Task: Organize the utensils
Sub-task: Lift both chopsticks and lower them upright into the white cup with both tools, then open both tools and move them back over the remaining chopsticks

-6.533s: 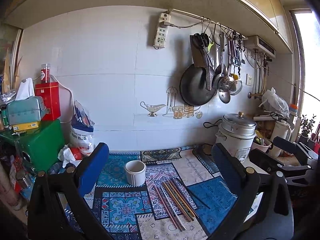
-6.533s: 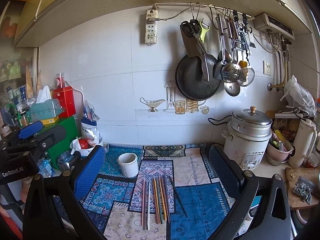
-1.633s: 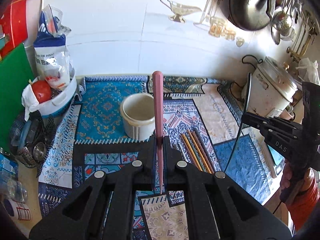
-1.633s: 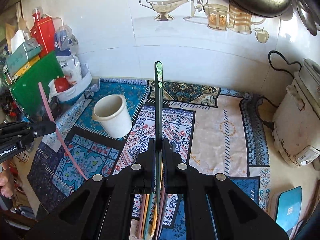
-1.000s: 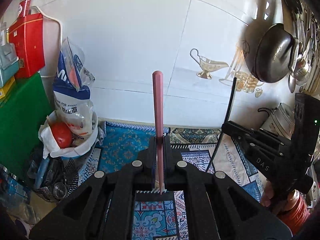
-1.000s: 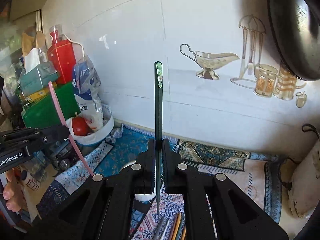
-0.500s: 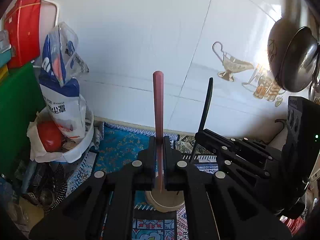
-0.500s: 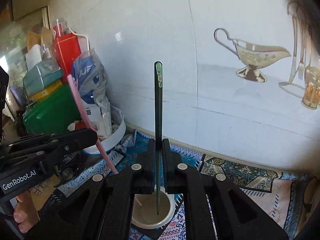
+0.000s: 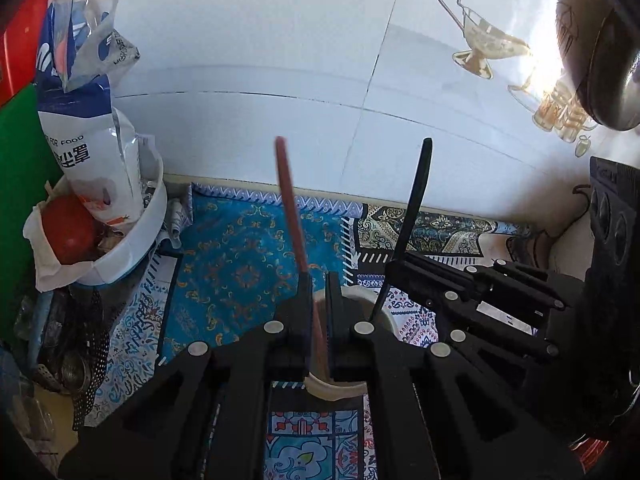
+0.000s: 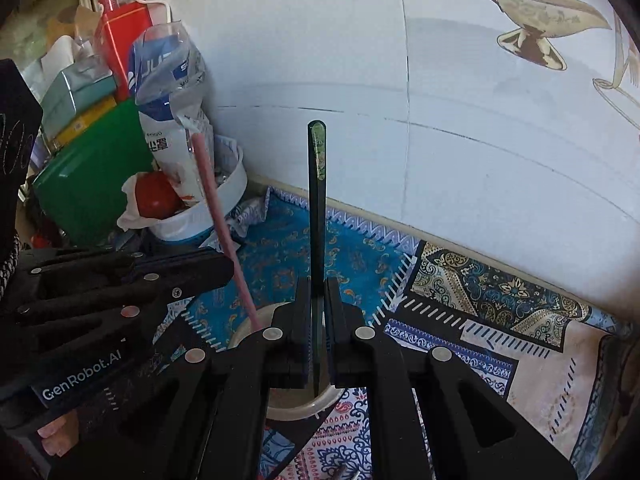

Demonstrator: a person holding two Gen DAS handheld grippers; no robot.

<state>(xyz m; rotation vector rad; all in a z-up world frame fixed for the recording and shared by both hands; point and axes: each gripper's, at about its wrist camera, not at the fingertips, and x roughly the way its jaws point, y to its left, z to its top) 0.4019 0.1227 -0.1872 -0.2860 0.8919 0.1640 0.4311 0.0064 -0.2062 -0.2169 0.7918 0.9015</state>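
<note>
My left gripper [image 9: 318, 280] is shut on a pink chopstick [image 9: 289, 208] that leans left at its top. Its lower end dips inside the white cup [image 9: 340, 392] right below the jaws. My right gripper [image 10: 318, 284] is shut on a dark green chopstick [image 10: 316, 200], held upright with its tip inside the same cup [image 10: 296, 412]. In the left wrist view the right gripper [image 9: 394, 268] sits just right of the cup with the dark chopstick [image 9: 416, 200]. In the right wrist view the left gripper [image 10: 226, 260] comes in from the left with the pink chopstick [image 10: 216, 220].
The cup stands on a patterned mat [image 9: 240, 264] close to the tiled wall [image 9: 280, 80]. A white bowl [image 9: 132, 240] holding a tomato and a food bag is at the left, beside a green box [image 10: 88, 176] and a red tin [image 10: 120, 40]. A dark pan [image 9: 600, 60] hangs at upper right.
Both grippers have sunk toward the cup and drawn closer together. The two chopsticks' lower tips are now inside the cup, and the pink one has tilted left in the jaws.
</note>
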